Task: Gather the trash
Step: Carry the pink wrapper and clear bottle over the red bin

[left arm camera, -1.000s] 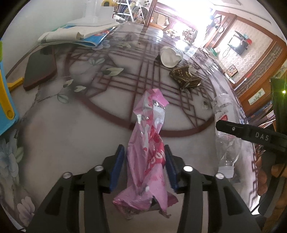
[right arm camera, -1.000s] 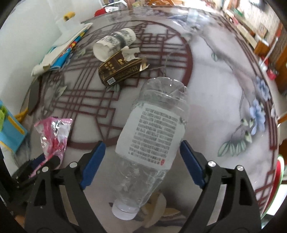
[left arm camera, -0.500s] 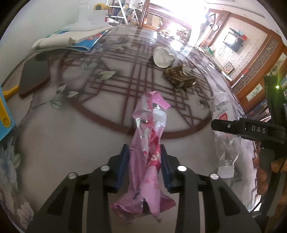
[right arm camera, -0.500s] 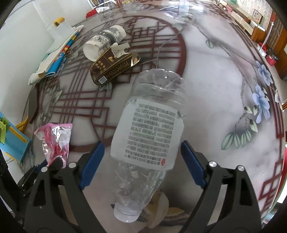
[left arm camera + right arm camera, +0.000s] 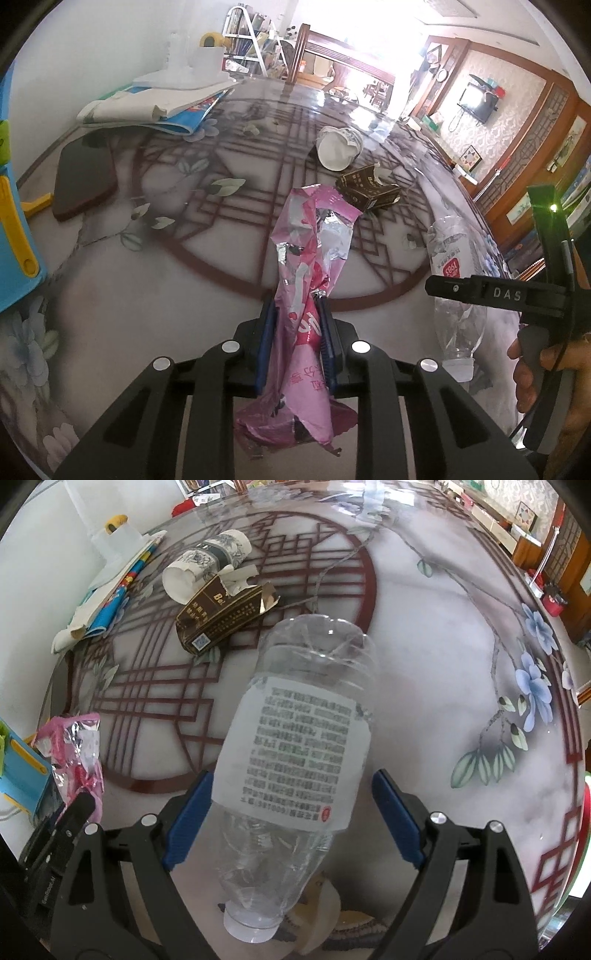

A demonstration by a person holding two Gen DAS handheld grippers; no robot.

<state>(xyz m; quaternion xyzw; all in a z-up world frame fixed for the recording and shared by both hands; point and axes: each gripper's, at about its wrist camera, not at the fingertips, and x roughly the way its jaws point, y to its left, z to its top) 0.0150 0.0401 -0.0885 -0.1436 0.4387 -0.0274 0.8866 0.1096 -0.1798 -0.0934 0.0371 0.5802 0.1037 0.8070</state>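
Note:
A crumpled pink foil wrapper [image 5: 314, 236] stands up between the blue pads of my left gripper [image 5: 295, 314], which is shut on its lower half. The wrapper [image 5: 74, 746] also shows at the left edge of the right wrist view. My right gripper [image 5: 291, 779] is closed around a clear plastic bottle [image 5: 295, 738] with a white label, cap end toward the camera. That bottle [image 5: 447, 254] hangs cap-down at the right of the left wrist view. A crushed paper cup [image 5: 207, 565] and a torn brown cigarette box [image 5: 221, 620] lie further out on the table.
The glass-topped table [image 5: 147, 332] has a red lattice and flower pattern. A stack of papers and booklets [image 5: 155, 107], a dark brown board [image 5: 83, 181] and a blue and yellow plastic thing [image 5: 14, 240] sit at its left side. A hand [image 5: 532, 369] grips the right tool.
The left jaws have closed from a loose straddle onto the pink wrapper and pinch it. The right gripper and the bottle look the same.

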